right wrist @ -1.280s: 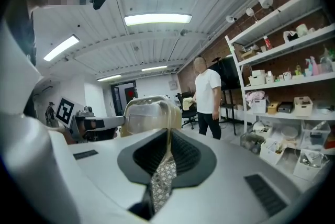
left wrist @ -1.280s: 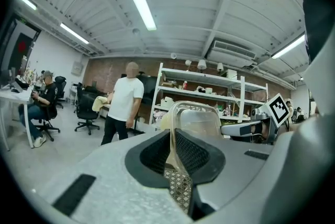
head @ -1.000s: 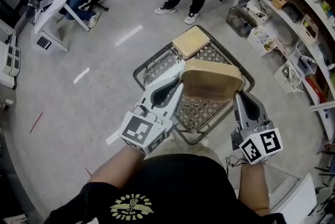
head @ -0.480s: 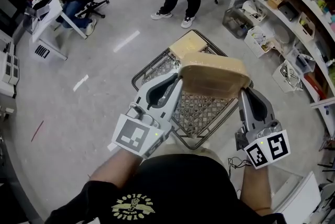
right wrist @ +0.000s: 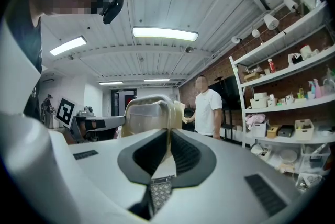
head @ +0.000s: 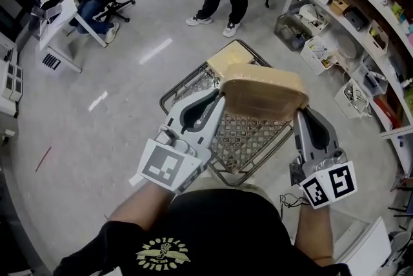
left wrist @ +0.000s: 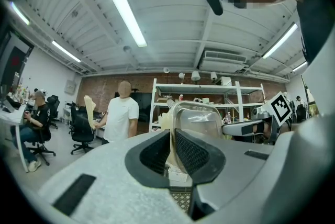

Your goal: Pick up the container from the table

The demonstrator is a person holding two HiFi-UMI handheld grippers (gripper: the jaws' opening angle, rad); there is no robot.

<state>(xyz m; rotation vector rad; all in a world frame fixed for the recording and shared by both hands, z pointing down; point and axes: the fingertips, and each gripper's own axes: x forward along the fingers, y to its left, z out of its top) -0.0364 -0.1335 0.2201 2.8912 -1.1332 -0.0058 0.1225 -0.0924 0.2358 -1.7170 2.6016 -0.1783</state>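
Above the wire basket [head: 248, 137], the left gripper [head: 218, 102] and right gripper [head: 298, 115] each have jaws clamped on opposite rims of the tan container [head: 261, 96].

My L gripper [head: 217, 107] & R gripper [head: 301, 118] both point level, out in front of my chest, L forearm [head: 139, 207] & R forearm [head: 314, 229] stretched fwd. Each pair of jaws nearly together, pinching opposite edges of the container [head: 261, 95].

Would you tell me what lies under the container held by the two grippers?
A wire mesh basket stands below it, a flat tan piece at its far end. The mesh right beneath the container is covered in the head view.
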